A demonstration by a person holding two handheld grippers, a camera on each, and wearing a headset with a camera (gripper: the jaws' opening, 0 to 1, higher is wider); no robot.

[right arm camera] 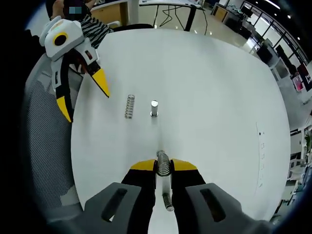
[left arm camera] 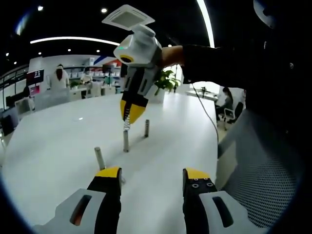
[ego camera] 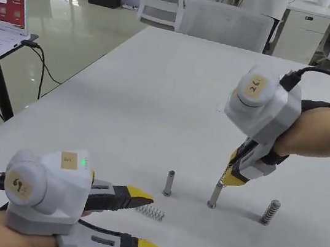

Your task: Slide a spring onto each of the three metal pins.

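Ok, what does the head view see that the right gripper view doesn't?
Head view's extras: a laptop and a sprung pin, its spring already on. Right gripper view's extras: a close look down the held spring pinched in the right gripper, plus striped clothing. Both: the bare pin, the loose spring lying on the table, and the open left gripper.

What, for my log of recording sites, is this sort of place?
Probably an open-plan office: a laptop on a side stand, office chairs beyond the white table, and long ceiling light strips overhead.
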